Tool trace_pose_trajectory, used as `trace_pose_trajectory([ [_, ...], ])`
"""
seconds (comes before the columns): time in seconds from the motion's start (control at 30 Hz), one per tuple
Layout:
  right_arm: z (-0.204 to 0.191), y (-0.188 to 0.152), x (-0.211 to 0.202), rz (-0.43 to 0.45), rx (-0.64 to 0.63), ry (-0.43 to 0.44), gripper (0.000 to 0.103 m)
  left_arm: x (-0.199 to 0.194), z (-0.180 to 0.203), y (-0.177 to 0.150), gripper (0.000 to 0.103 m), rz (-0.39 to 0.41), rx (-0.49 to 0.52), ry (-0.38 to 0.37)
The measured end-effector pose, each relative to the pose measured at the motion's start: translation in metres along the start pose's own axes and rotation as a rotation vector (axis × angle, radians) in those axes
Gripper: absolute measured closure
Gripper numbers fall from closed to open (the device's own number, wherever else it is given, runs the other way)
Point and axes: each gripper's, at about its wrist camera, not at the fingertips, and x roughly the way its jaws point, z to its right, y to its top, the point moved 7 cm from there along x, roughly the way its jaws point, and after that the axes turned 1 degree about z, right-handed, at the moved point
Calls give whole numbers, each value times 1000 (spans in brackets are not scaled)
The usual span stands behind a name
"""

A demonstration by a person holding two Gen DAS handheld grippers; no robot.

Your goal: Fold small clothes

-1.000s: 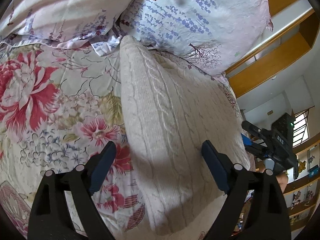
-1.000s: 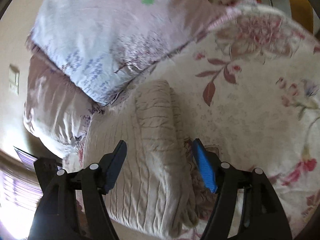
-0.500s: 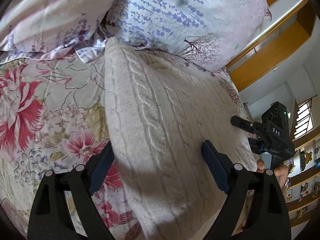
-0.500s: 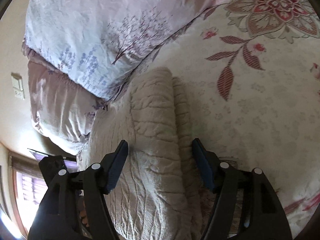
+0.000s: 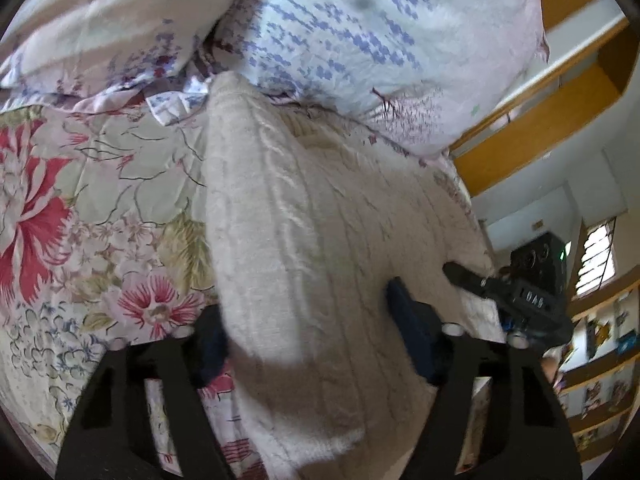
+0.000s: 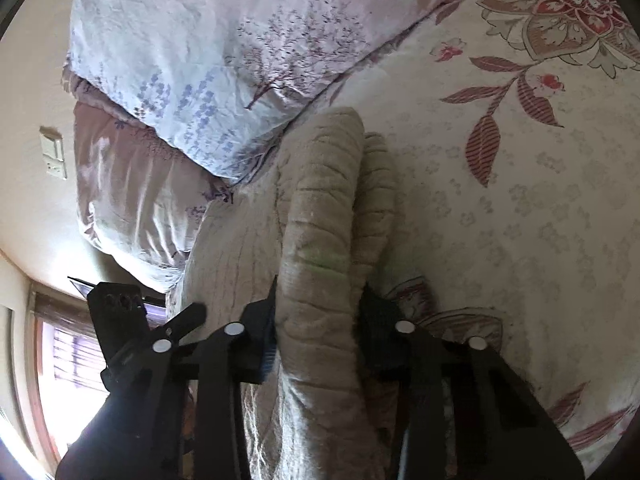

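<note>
A cream cable-knit sweater point(image 5: 304, 240) lay on the bed point(image 5: 92, 208), on a floral cover with big red blooms. Its far end reached the two pillows point(image 5: 380, 40), which were printed with lavender sprigs and leaned against each other at the head of the bed.

The left tongs point(image 5: 308, 328) stood over the near part of the sweater. One blue pad point(image 5: 408, 332) pressed on top of the knit, and the other finger point(image 5: 208, 344) sat at the sweater's left edge, partly hidden under a raised fold. The gap between them was wide and filled with fabric. Whether they were truly clamped on it I could not tell; the picture was blurred.

In the right wrist view, the right tongs point(image 6: 316, 328) had closed in on a thick rolled ridge of the sweater point(image 6: 320, 240), both fingers point(image 6: 260, 332) pressed against its sides. The ridge ran away from the camera toward the pillow point(image 6: 224, 60). A second, narrower roll lay just beside it on the right, touching the cover point(image 6: 520, 220).

Each view caught the other tool: the right one at the sweater's far edge in the left view, the left one point(image 6: 120, 320) low on the left in the right view. Beyond the bed stood wooden shelving point(image 5: 540, 132) and a window point(image 6: 60, 360).
</note>
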Motion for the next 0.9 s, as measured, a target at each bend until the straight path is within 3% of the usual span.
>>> trace_pose_trajectory([
  [0.1, -10, -2, -6, 31, -6, 23, 72, -10, -2, 2, 63, 13, -22, -41],
  [0.23, -35, -10, -14, 70, -35, 74, 73, -29, 2, 0, 67, 22, -20, -96],
  [0.47, -99, -45, 11, 53, -154, 99, 74, -100, -19, -6, 67, 74, 0, -84],
  [0.6, -138, -59, 43, 54, -267, 108, 74, -144, -62, -6, 64, 112, -25, -29],
  [0.67, -147, -66, 70, 19, -309, 75, 74, -153, -100, -10, 60, 119, -88, 37],
  [0.73, -142, -74, 99, -41, -327, 1, 70, -150, -136, -14, 57, 117, -138, 149],
  [0.77, -134, -75, 113, -52, -332, -76, 66, -150, -150, -16, 48, 122, -160, 176],
  [0.8, -131, -75, 118, -53, -329, -92, 63, -150, -156, -18, 42, 132, -177, 159],
  [0.9, -126, -71, 110, -82, -272, -61, 59, -160, -155, -22, 42, 169, -166, 154],
])
